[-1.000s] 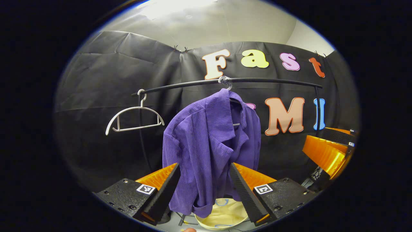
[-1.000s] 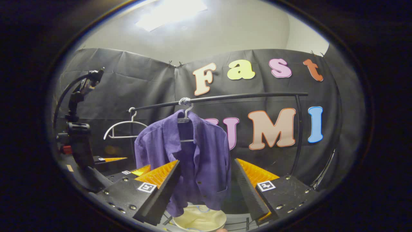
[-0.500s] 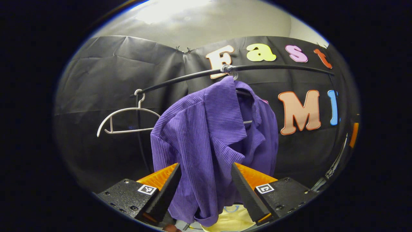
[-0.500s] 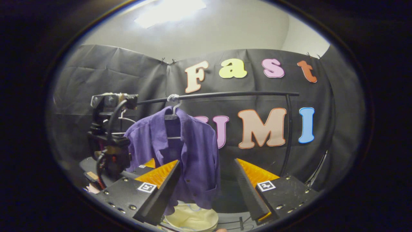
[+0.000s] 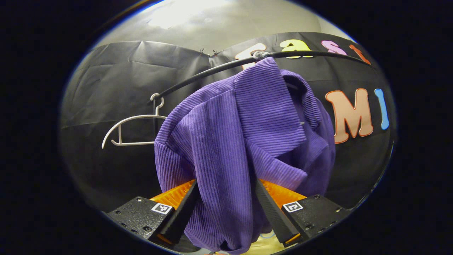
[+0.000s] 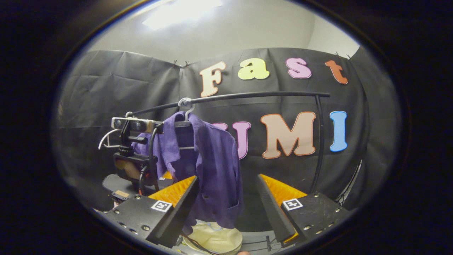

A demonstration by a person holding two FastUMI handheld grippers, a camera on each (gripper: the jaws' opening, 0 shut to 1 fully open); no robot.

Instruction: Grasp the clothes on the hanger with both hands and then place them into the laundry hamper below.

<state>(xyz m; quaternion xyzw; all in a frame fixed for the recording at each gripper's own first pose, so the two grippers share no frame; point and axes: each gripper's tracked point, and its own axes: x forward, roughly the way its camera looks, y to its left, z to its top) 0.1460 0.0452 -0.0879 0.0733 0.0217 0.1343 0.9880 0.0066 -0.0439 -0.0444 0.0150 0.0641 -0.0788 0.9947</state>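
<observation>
In the left gripper view, my left gripper (image 5: 224, 209) is spread wide, and the purple shirt (image 5: 244, 141) hangs straight ahead of it, its ribbed front falling down between my two fingers. The cloth lies against the inner edge of both fingers (image 5: 182, 216), but I cannot tell that either presses on it; the jaws stand apart, not clamped. The shirt's hanger hook (image 5: 260, 55) sits on the black rail (image 5: 212, 71) above and ahead of me. Off to my left on the same rail an empty white hanger (image 5: 129, 127) hangs apart from the shirt. Just below my fingertips a pale sliver of the laundry hamper (image 5: 263, 244) peeks out under the shirt's hem.

In the right gripper view, my right gripper (image 6: 226, 209) is also open, with nothing between its fingers. The purple shirt (image 6: 212, 170) hangs ahead and slightly to my left, its lower edge behind my left finger (image 6: 184, 209). Farther left, my left gripper (image 6: 136, 166) with its camera bar sits up against the shirt's shoulder side. The cream laundry hamper (image 6: 212, 239) stands below, right under the shirt.
</observation>
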